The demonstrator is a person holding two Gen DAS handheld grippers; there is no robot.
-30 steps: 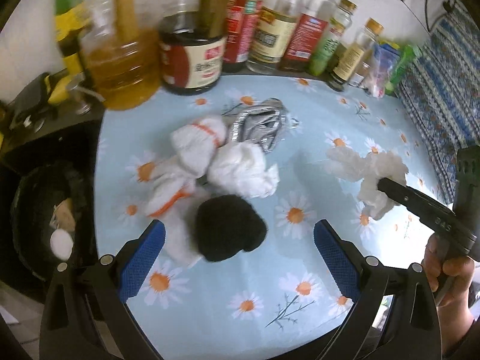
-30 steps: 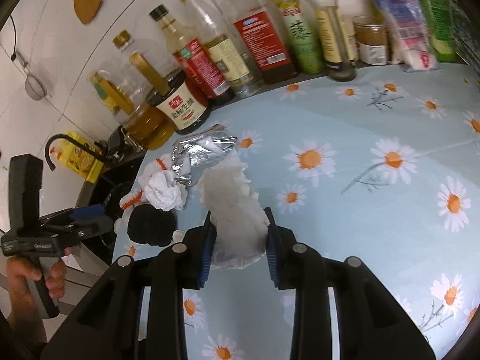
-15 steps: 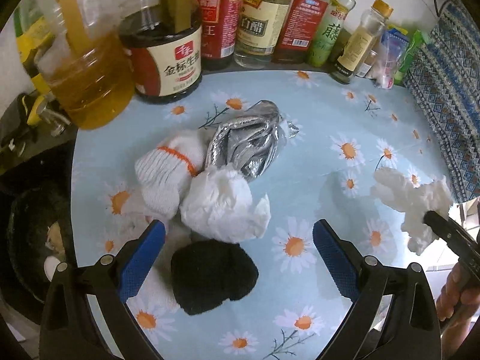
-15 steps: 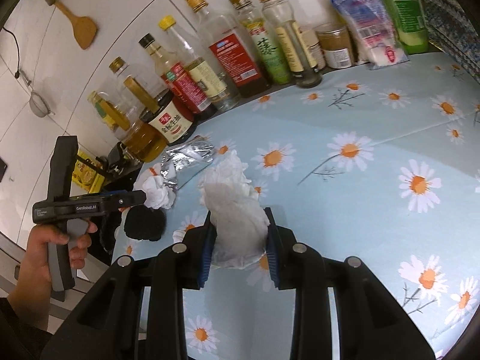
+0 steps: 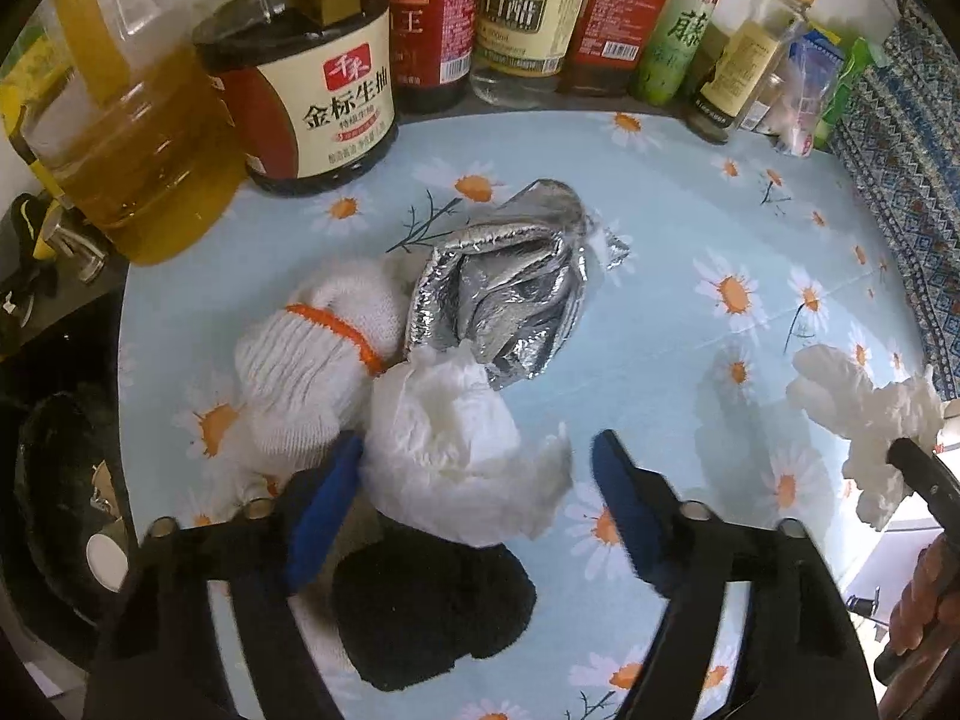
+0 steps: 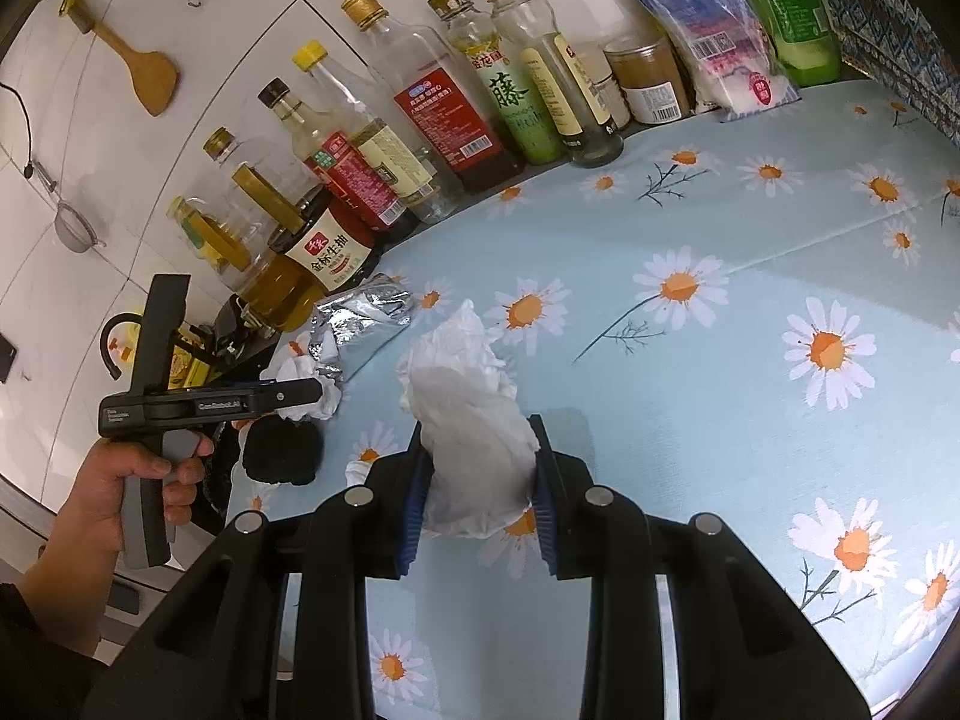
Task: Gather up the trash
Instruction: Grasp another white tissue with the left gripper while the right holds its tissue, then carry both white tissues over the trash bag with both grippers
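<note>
right gripper (image 6: 480,480) jaws clamp a crumpled tissue (image 6: 474,420); left gripper (image 5: 474,498) jaws (spread wide) flank a paper wad (image 5: 456,456).

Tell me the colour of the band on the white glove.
Orange; the glove shows best in the left wrist view.

Both wrist views look down close over the daisy tablecloth (image 5: 660,324), sharing the bottle row (image 6: 456,120).
</note>
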